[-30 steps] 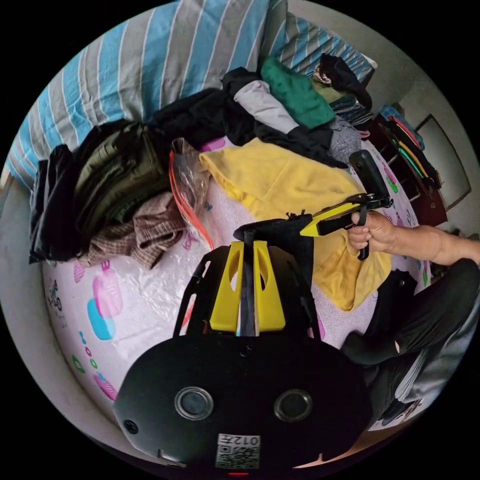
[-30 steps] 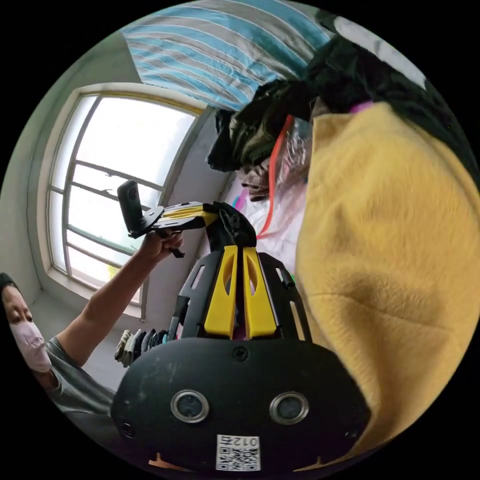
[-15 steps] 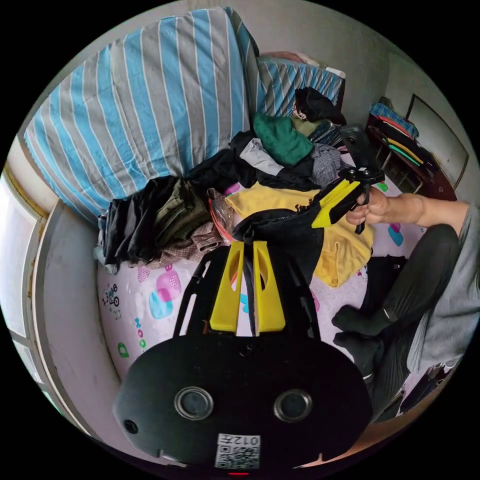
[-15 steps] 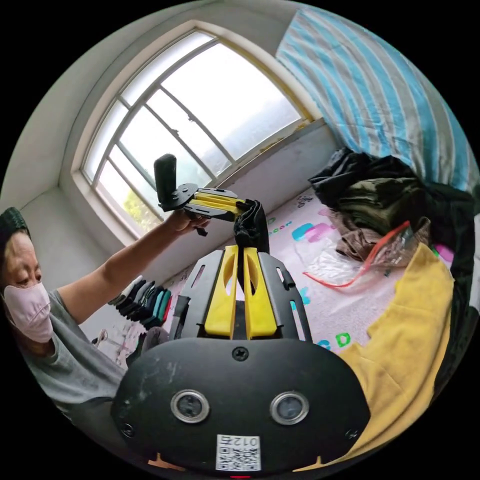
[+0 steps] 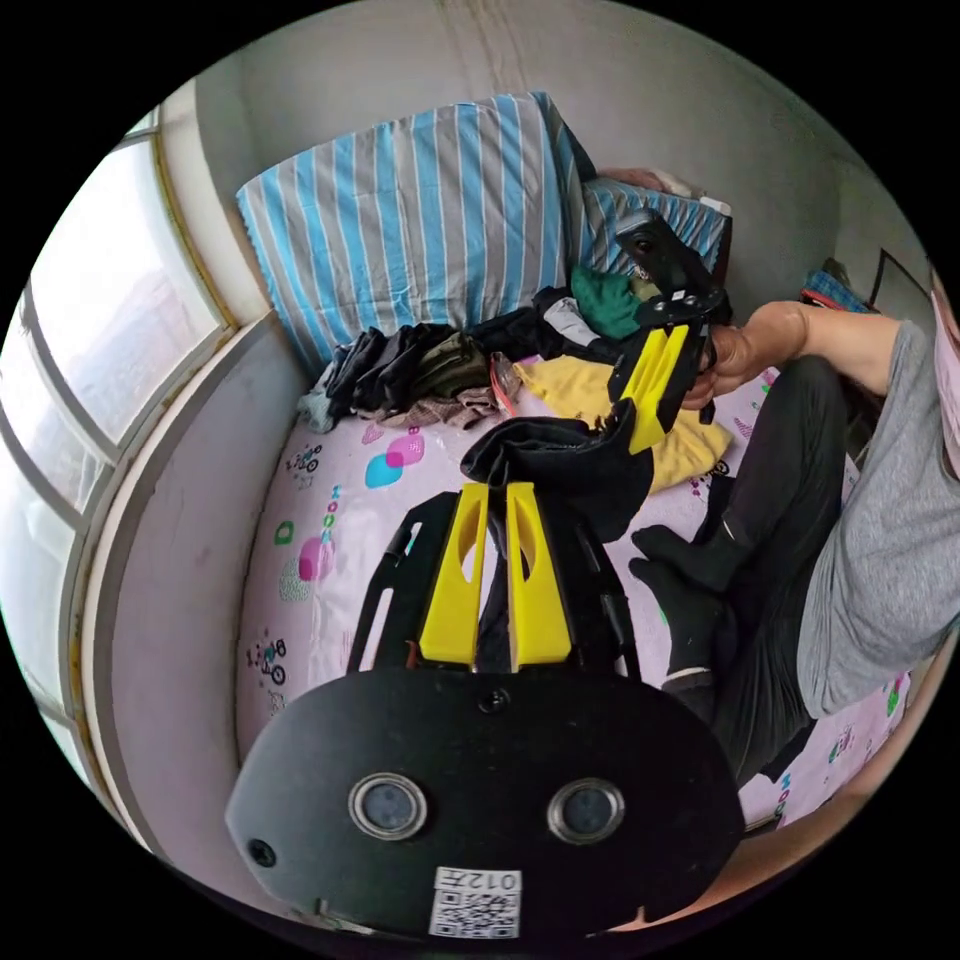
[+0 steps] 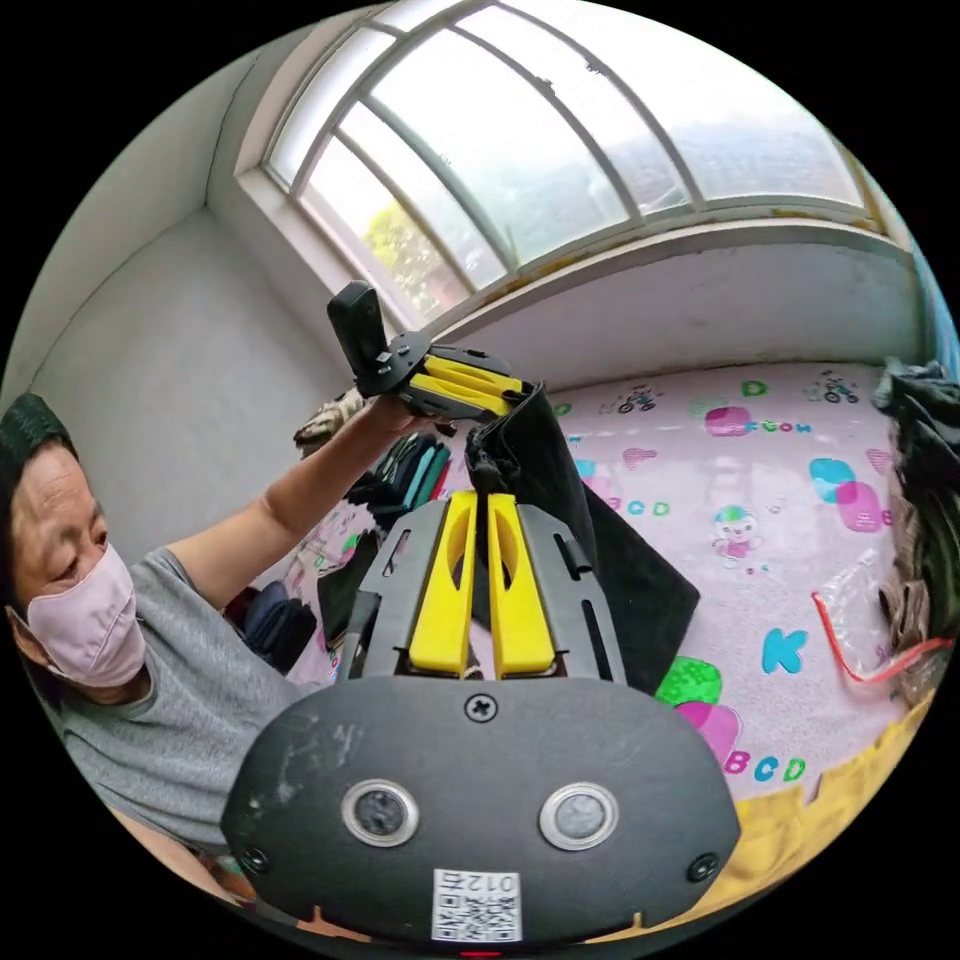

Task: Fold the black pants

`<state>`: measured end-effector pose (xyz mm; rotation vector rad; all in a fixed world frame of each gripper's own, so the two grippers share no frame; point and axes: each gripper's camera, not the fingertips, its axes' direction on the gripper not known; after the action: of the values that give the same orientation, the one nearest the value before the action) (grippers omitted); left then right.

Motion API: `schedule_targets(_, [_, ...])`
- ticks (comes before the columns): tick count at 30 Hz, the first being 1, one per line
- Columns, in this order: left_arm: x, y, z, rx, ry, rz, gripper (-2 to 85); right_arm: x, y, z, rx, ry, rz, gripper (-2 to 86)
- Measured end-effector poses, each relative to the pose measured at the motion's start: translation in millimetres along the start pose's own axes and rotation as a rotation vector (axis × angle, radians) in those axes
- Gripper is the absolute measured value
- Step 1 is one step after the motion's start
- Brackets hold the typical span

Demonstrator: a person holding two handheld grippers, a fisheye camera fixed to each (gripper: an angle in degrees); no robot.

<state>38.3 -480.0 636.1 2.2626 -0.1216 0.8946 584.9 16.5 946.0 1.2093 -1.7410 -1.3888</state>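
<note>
A person seated on a bed with a pink cartoon-print sheet (image 6: 780,470) holds up the black fabric pants (image 5: 560,470) between two yellow-jawed grippers. In the left gripper view, the left gripper (image 5: 492,495) has its jaws pressed together on a bunched edge of the pants, and the right gripper (image 5: 640,425), held in a bare hand (image 5: 745,345), pinches the same cloth just beside it. In the right gripper view, the right gripper (image 6: 480,500) is clamped on the pants (image 6: 590,540), which hang down towards the sheet, with the left gripper (image 6: 515,390) gripping the edge above.

Compared with a second ago, both grippers have been lifted well clear of the bed; the yellow fleece garment (image 5: 590,395) that loomed close then now lies far below. The striped blue and grey pillow (image 5: 420,220) and the pile of dark clothes (image 5: 410,365) sit beyond it.
</note>
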Motion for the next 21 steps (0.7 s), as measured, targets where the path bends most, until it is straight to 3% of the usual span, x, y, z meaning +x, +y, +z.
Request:
schedule_targets(11, [-38,134,-127,-0.040,-0.093,-0.257,0.9,-39,3,326,-0.333,-0.123,-0.127,0.0])
schedule_targets(21, [-76,213,-158,-0.179,-0.049,-0.475,0.7,6,62,521,-0.474,-0.234,-0.031,0.0])
